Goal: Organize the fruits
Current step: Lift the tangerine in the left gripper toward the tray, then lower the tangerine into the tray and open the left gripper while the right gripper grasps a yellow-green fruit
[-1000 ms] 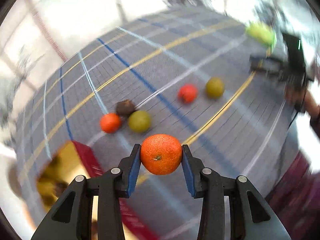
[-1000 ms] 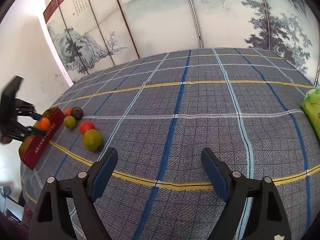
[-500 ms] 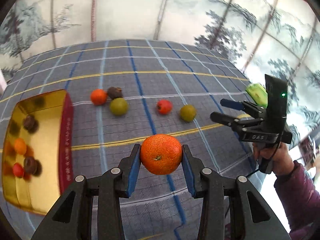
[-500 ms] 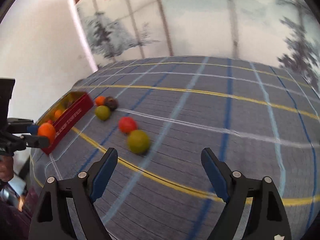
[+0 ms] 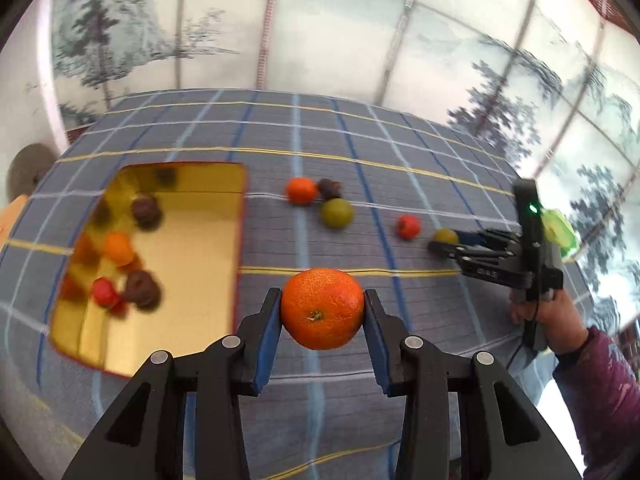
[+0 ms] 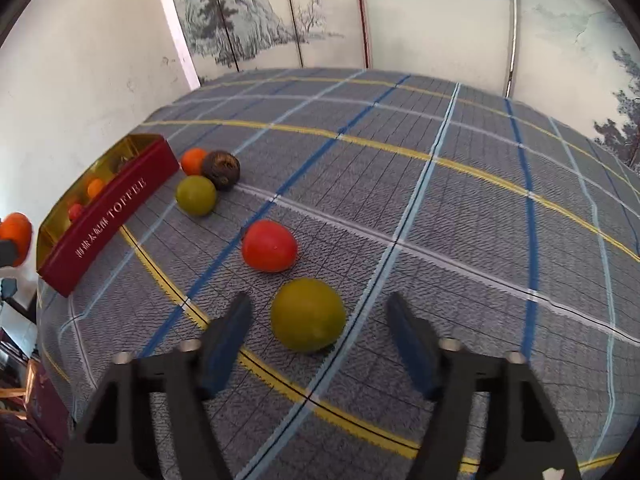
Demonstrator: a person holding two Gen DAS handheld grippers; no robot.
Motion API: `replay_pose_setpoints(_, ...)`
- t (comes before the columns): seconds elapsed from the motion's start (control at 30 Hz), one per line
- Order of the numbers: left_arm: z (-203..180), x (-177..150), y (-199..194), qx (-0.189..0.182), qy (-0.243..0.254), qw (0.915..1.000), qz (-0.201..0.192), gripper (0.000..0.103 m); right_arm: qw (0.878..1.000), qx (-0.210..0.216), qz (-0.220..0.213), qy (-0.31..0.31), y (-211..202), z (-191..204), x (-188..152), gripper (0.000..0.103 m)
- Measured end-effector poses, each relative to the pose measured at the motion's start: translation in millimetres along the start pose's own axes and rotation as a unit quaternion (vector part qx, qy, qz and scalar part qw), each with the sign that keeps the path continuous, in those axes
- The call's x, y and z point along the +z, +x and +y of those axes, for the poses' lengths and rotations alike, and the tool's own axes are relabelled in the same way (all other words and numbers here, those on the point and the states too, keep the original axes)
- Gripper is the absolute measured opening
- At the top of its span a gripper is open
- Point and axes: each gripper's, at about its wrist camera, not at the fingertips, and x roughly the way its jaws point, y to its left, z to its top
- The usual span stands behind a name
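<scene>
An orange mandarin [image 5: 322,308] is clamped between the blue pads of the left gripper [image 5: 322,312], stem end turned toward the camera, and is held above the plaid tablecloth [image 5: 360,152], just to the right of the gold-lined box [image 5: 224,176]. Inside that box several fruits are seen, though blurred: two dark brown ones, an orange one and a red one. The box's outer wall is shown in the right wrist view as dark red [image 6: 108,224] and is lettered "TOFFEE".

Five loose fruits are left on the cloth. A small orange fruit [image 6: 193,161], a dark brown fruit [image 6: 221,170] and a green fruit [image 6: 196,195] are grouped close together near the box's far corner; whether they touch cannot be told for certain. A red fruit [image 6: 269,245] lies apart from them, nearer the right gripper, and a second green fruit [image 6: 308,315] lies just beyond it.

The right gripper [image 6: 320,332] is held with its fingers wide apart, and nothing is gripped. The second green fruit is seen between its fingertips, slightly left of centre, with a gap on either side. In the left wrist view the right gripper [image 5: 444,242] is seen reaching toward that same fruit [image 5: 445,236], held by a hand [image 5: 556,316] in a purple sleeve.
</scene>
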Motion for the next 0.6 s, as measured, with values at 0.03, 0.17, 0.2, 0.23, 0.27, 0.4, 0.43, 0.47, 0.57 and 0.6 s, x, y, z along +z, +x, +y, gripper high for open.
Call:
replay_pose_setpoints(0.03,9,-2,-3,0.009,-0.01,0.9999,-0.003,0.041,1.0,-0.001,-0.004,-0.002,-1,1,-1,0.038)
replay_pose_setpoints(0.17,50,-9,-13,0.06,-0.045,0.9971,-0.013,0.041,1.0,-0.008,-0.013,0.0,-4,3,-7,0.033)
replay_pose_setpoints(0.2,61,-11,-15,0.073,-0.052,0.9959,-0.014,0.041,1.0,-0.009,-0.015,0.005,-5,2,-8,0.032)
replay_pose_setpoints(0.23,71,-12,-16,0.079,-0.059,0.995,-0.014,0.041,1.0,-0.012,-0.016,0.008,-6,2,-8,0.032)
replay_pose_setpoints(0.27,78,-13,-16,0.082,-0.065,0.9944,-0.015,0.041,1.0,-0.011,-0.016,0.012,-6,0,-9,0.032)
replay_pose_setpoints(0.4,98,-16,-13,0.099,-0.074,0.9923,-0.011,0.041,0.999,-0.007,-0.019,0.028,-8,-6,-9,0.032)
replay_pose_setpoints(0.43,101,-18,-11,0.098,-0.075,0.9923,-0.009,0.041,0.999,-0.006,-0.019,0.029,-8,-7,-8,0.032)
replay_pose_setpoints(0.47,103,-19,-10,0.099,-0.077,0.9921,-0.008,0.041,0.999,-0.006,-0.019,0.029,-8,-7,-8,0.032)
replay_pose_setpoints(0.57,108,-23,-3,0.096,-0.081,0.9921,0.001,0.041,0.999,-0.007,-0.018,0.028,-8,-8,-9,0.032)
replay_pose_setpoints(0.6,109,-24,-1,0.094,-0.081,0.9922,0.003,0.041,0.999,-0.007,-0.018,0.028,-8,-8,-9,0.032)
